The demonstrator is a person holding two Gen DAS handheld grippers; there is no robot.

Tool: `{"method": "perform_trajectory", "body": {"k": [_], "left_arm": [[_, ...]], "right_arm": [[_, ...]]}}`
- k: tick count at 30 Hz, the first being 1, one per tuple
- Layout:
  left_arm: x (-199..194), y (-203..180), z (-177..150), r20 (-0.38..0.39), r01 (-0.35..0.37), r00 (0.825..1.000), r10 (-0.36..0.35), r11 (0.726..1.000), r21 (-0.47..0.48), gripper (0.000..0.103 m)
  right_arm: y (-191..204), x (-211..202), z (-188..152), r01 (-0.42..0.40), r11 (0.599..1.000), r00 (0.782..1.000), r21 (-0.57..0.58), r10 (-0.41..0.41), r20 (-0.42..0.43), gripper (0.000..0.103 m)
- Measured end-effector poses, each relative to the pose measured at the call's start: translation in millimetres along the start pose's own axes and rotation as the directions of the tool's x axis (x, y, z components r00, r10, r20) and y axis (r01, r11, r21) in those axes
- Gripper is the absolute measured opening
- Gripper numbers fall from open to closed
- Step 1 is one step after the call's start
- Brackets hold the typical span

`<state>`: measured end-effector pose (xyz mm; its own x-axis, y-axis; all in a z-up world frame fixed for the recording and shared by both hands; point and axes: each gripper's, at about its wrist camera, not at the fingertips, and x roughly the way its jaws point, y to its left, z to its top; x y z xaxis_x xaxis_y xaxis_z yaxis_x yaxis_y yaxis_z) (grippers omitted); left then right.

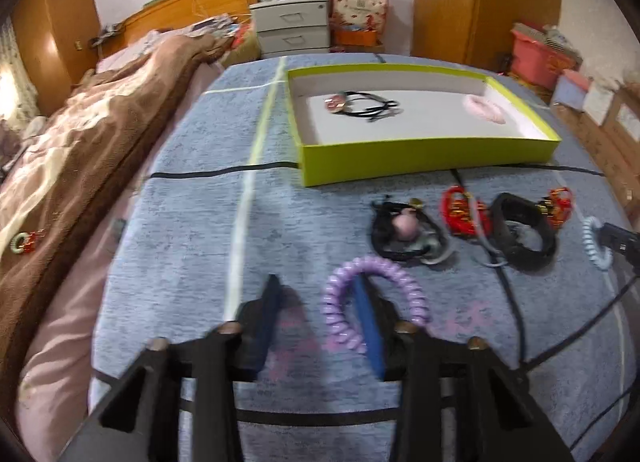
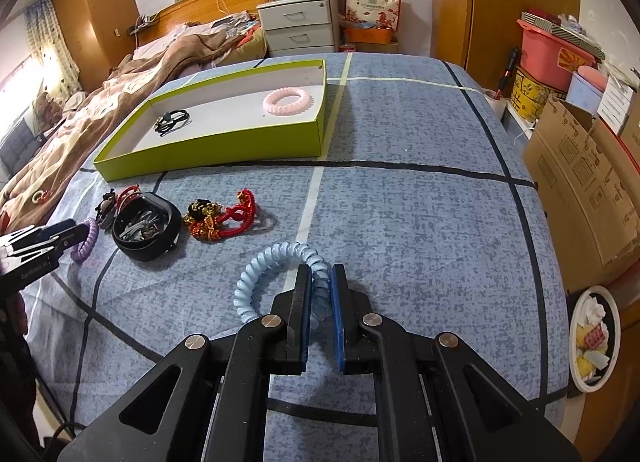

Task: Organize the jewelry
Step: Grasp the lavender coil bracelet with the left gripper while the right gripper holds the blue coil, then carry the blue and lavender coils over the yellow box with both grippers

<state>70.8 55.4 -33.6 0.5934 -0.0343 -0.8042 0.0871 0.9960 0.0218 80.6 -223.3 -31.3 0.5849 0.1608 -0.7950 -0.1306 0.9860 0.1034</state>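
A purple spiral hair tie (image 1: 376,274) lies on the blue-grey cloth, looped around the right finger of my left gripper (image 1: 316,282). The tie's left side sits between the jaws with a gap to the left finger, so this gripper is open. My right gripper (image 2: 322,274) is shut on a light blue spiral hair tie (image 2: 256,274), also seen at the right edge of the left wrist view (image 1: 596,242). The yellow-green tray (image 1: 420,158) (image 2: 220,150) holds black hair ties (image 1: 368,104) and a pink spiral tie (image 2: 286,101).
Between grippers and tray lie a black band (image 2: 144,230) with small pieces inside, red knotted bracelets (image 2: 224,222) and black ties with a pink bead (image 1: 404,230). A brown blanket (image 1: 80,150) lies left. Cardboard boxes (image 2: 580,182) and a plate (image 2: 592,338) stand right. A cable (image 1: 516,302) crosses the cloth.
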Motion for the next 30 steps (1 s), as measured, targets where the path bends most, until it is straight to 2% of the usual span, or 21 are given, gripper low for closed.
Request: {"method": "perform_trajectory", "body": {"k": [6,13,22,30], "left_arm": [[-1.8,-1.6,0.0,0.004,0.045,0.999,-0.045,0.999,-0.003,0.011],[-5.5,-2.6,-1.1,0.017,0.104,0.994,-0.104,0.994,-0.02,0.01],[-17.7,2.8,-0.1,0.048,0.145,0.989,-0.142,0.988,-0.062,0.01],[-27.7,6.2,4.8,0.079,0.152,0.986,-0.146,0.986,-0.071,0.01]], "right_arm": [[2.9,-1.2,1.5,0.003,1.0,1.0,0.001,-0.003,0.002,0.01],[3.9,-3.7,1.9,-0.004,1.0,1.0,0.014,0.004,0.012,0.01],[7.2,-9.0,2.2,-0.016,1.0,0.999,0.023,0.015,0.035,0.01],[12.8,-14.5,5.9,-0.03,0.999,0.998,0.018,0.029,0.053,0.01]]}}
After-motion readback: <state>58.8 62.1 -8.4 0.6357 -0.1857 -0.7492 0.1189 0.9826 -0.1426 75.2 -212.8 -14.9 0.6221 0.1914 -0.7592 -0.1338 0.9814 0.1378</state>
